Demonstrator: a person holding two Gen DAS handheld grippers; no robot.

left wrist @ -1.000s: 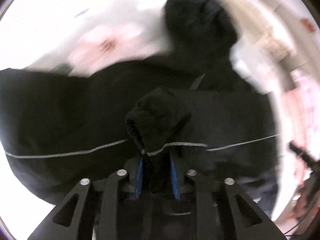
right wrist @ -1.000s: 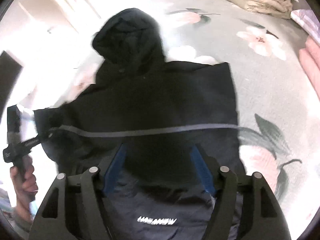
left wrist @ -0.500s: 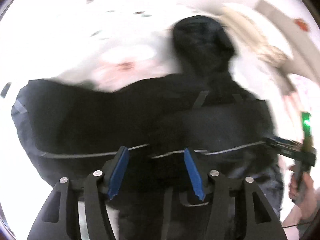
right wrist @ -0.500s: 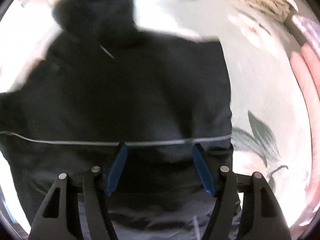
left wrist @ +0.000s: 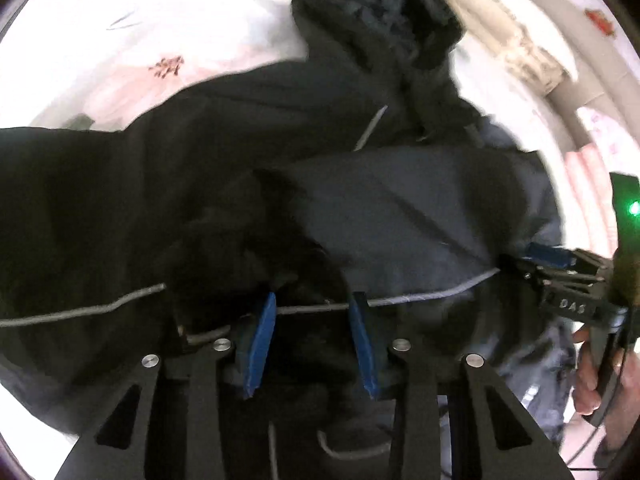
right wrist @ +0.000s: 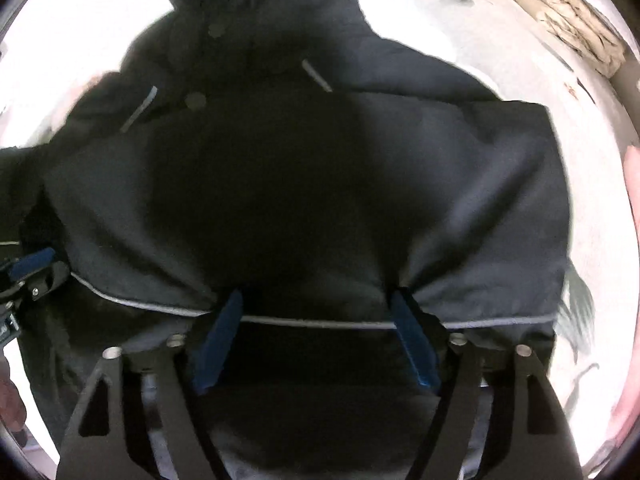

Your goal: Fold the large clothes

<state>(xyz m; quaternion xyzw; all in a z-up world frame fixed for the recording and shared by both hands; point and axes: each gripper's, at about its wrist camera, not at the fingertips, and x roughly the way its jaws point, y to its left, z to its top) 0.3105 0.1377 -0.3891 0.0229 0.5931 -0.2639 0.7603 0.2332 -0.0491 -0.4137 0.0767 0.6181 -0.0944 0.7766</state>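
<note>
Tongs on the left, the left gripper (left wrist: 314, 300), pointed down at the black jacket (left wrist: 400, 208). Its blue pads (left wrist: 260, 344) had just been closing. Black cloth and the jacket's thin grey stripe (left wrist: 420, 298) lay between them, but there was a gap and the pads did not pinch the cloth. The right gripper (right wrist: 318, 296) stood with its pads wide apart. Its tips pushed down into the jacket at the same stripe, and the cloth wrinkled around each tip. It did not squeeze anything.

The jacket lay spread out on a pale bedsheet (left wrist: 160, 40) with pink flowers. One side of the jacket was folded over its middle. The hood (left wrist: 360, 12) lay at the jacket's far end, away from both tongs. A hand (left wrist: 588, 380) held the right gripper's handle at the jacket's edge. A folded tan blanket (right wrist: 580, 12) lay past the jacket's far corner.
</note>
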